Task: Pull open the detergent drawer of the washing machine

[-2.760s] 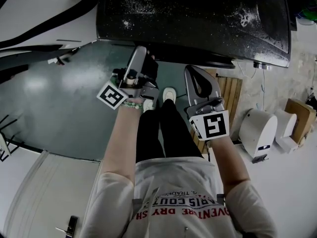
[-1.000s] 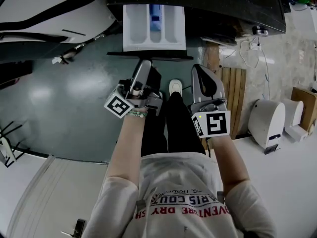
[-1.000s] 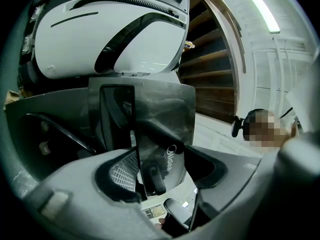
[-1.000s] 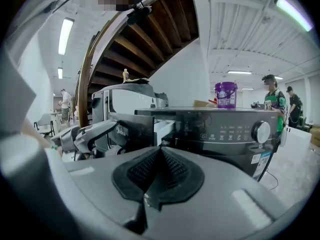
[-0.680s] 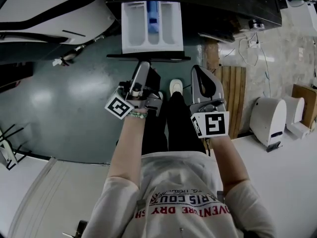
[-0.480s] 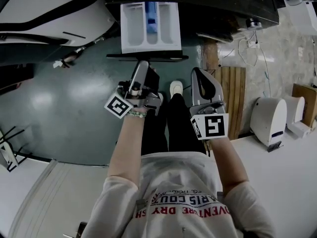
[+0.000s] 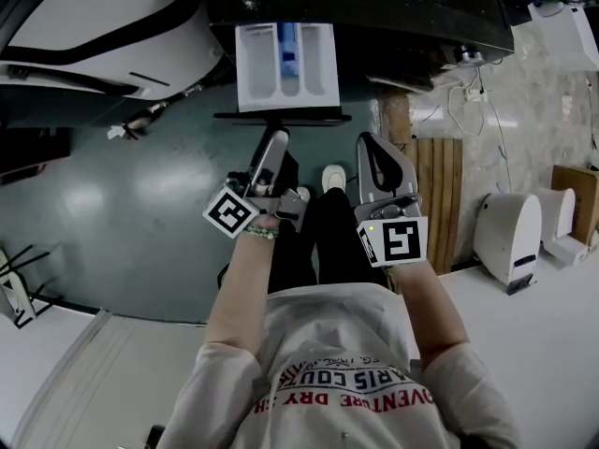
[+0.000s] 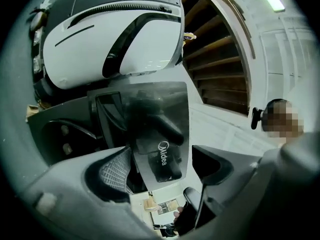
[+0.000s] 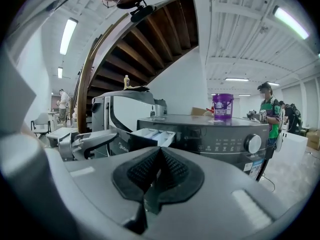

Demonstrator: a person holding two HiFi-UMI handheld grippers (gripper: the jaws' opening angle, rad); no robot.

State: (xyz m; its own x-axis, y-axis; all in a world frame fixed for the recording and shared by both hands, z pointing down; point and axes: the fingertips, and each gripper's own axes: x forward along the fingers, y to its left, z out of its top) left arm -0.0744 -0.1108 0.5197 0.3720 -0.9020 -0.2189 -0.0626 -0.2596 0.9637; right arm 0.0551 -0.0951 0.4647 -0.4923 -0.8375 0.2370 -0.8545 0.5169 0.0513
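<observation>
The dark washing machine [image 7: 393,12] stands at the top of the head view with its white detergent drawer [image 7: 285,64] pulled out; a blue compartment sits in its middle. The drawer's glossy dark front panel [image 8: 157,129] stands between the jaws of my left gripper [image 8: 162,166], which are opening and do not press on it. From above, my left gripper [image 7: 278,143] points at that front panel [image 7: 281,117]. My right gripper [image 7: 372,152] hangs to the right, shut on nothing, its pads [image 9: 159,171] together. The right gripper view also shows the drawer [image 9: 150,133] sticking out.
A white rounded appliance [image 7: 103,26] stands left of the machine. A wooden pallet [image 7: 435,185] and a white device [image 7: 505,241] lie to the right. A purple tub [image 9: 223,105] sits on the machine's top. People stand in the background at the right [image 9: 270,111].
The drawer, shut in the earliest frame, now stands pulled out. A small gap has appeared between my left gripper's tip and the front panel. My right gripper has risen slightly.
</observation>
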